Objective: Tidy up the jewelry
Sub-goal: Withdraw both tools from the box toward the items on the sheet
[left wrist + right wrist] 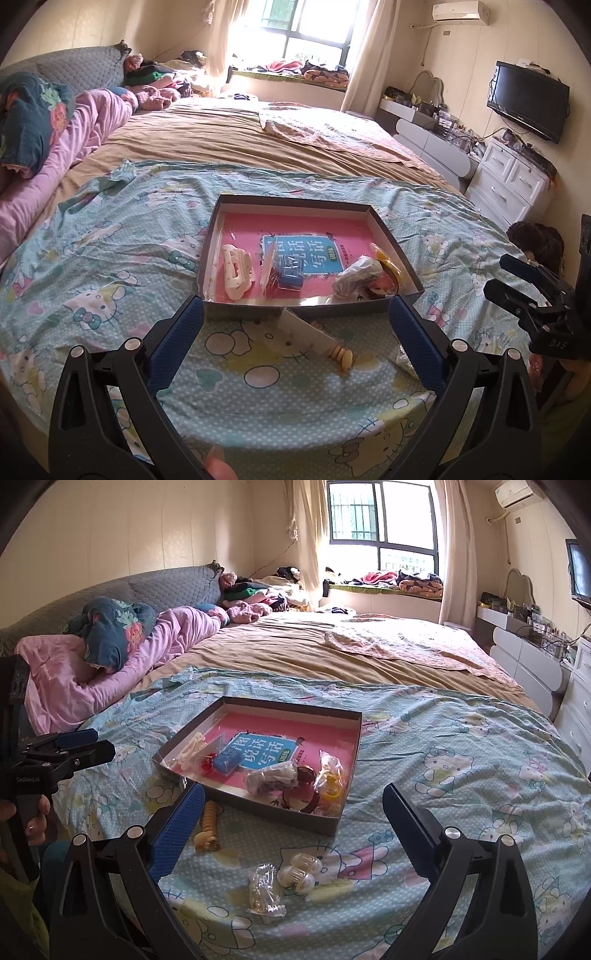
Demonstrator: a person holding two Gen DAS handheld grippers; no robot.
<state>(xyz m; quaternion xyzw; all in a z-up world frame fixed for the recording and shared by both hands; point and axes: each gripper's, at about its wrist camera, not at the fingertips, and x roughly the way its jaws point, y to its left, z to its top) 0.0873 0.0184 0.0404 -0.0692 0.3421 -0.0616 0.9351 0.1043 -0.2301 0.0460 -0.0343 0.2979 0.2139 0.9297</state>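
**Tray on the bed, both grippers gaping**

The Hello Kitty sheet (pixel 461 738) carries a shallow cardboard tray (pixel 258 810) lined with a pink book, holding a cream hair claw (pixel 236 271), a blue box (pixel 290 280) and bagged trinkets. Only the right wrist view shows the white ball clips (pixel 299 873) and a clear packet (pixel 266 895) at 6 o'clock of the tray (loose on the sheet). The beige spiral clip (pixel 208 825) lies at its 7 o'clock. Left gripper (pixel 295 321) and right gripper (pixel 293 805) both stand wide apart, empty.
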